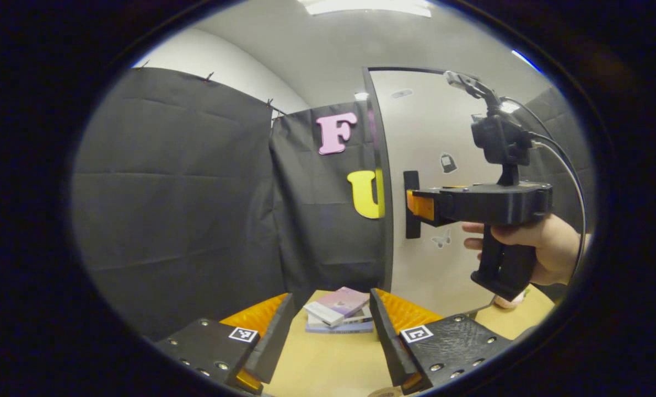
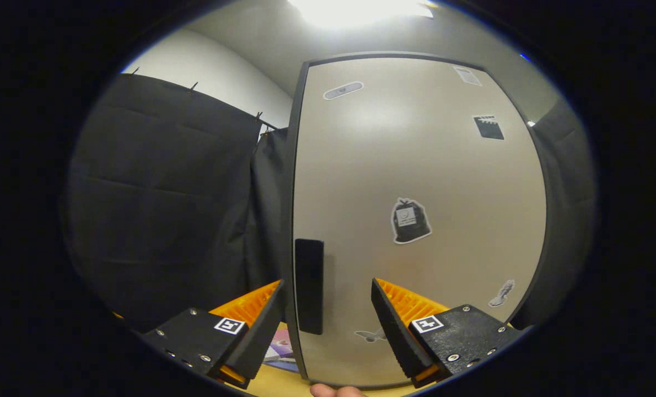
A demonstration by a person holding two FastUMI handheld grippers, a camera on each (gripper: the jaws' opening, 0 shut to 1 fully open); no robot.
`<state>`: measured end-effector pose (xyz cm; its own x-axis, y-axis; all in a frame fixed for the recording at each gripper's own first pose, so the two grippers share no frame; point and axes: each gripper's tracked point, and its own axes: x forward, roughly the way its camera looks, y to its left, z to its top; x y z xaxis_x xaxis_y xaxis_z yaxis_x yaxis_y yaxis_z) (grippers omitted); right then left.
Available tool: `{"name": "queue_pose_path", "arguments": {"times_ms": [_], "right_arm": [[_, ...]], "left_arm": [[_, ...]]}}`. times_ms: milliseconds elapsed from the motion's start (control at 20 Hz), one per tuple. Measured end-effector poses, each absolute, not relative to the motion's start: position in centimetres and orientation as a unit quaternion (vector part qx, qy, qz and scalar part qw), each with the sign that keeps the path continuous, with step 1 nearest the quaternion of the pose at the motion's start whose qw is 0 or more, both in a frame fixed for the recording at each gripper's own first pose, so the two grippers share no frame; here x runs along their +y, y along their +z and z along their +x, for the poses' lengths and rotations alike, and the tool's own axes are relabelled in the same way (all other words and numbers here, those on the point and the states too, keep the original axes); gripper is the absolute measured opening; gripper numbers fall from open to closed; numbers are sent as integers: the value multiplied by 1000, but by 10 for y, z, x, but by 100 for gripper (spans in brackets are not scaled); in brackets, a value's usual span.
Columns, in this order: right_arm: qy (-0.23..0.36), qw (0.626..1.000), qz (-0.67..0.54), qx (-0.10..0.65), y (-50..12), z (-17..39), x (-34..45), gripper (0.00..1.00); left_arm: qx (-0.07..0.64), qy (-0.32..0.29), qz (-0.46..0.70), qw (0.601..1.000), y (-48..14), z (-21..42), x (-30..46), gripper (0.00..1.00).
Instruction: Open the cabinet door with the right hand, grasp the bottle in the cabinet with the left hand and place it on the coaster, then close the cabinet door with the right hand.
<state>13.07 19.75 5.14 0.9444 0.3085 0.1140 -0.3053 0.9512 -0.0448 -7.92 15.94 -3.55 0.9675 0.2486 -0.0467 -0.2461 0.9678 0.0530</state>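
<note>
The beige cabinet door (image 2: 416,182) stands shut, with stickers on it and a black upright handle (image 2: 309,285) near its left edge. My right gripper (image 2: 328,314) is open, and the handle sits between its fingers, nearer the left one, with neither finger pressing on it. In the left gripper view a hand holds this right gripper (image 1: 419,207) level, its tips at the door handle (image 1: 412,204). My left gripper (image 1: 331,331) hangs open over the wooden table (image 1: 328,364) with nothing between its fingers. The bottle is hidden behind the door.
A small stack of books (image 1: 339,311) lies on the table ahead of my left gripper, close to the cabinet's left edge. A small pale object (image 1: 509,300) rests on the table below the hand. Black cloth walls stand behind and to the left.
</note>
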Motion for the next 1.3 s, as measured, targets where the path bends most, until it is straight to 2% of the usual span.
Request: {"name": "queue_pose_path", "arguments": {"times_ms": [300, 350, 400, 450, 500, 600, 650, 700, 750, 800, 1150, 1250, 1300], "right_arm": [[136, 990, -30, -38, 24, 161, 212, 95], [135, 990, -32, -32, 21, 164, 214, 95], [139, 989, -33, -32, 20, 165, 215, 92], [143, 989, -37, -31, 19, 166, 219, 83], [143, 988, -43, -28, 19, 165, 218, 63], [137, 989, -44, -17, 17, 168, 218, 35], [139, 990, -39, -11, 17, 167, 218, 33], [141, 989, -40, -8, 17, 167, 218, 30], [146, 988, -45, -6, 17, 166, 218, 29], [150, 988, -47, -6, 17, 165, 218, 27], [185, 981, -53, -1, 18, 144, 218, 28], [197, 979, -50, 4, 19, 132, 218, 25], [203, 978, -53, 4, 20, 129, 217, 25]], "left_arm": [[37, 157, 27, 987, -47, -96, 193, 80], [38, 159, 24, 986, -47, -96, 195, 77], [39, 159, 21, 986, -50, -96, 197, 78], [40, 160, 20, 986, -50, -96, 198, 78], [41, 160, 21, 986, -51, -96, 200, 80], [42, 158, 22, 986, -51, -95, 198, 80], [41, 155, 21, 987, -50, -94, 198, 80], [40, 154, 21, 987, -52, -93, 198, 76], [40, 152, 20, 987, -52, -92, 196, 80], [40, 150, 20, 988, -51, -91, 195, 80], [41, 121, 10, 992, -59, -83, 187, 80], [38, 109, 12, 993, -58, -80, 184, 78], [36, 104, 14, 994, -57, -78, 183, 80]]}}
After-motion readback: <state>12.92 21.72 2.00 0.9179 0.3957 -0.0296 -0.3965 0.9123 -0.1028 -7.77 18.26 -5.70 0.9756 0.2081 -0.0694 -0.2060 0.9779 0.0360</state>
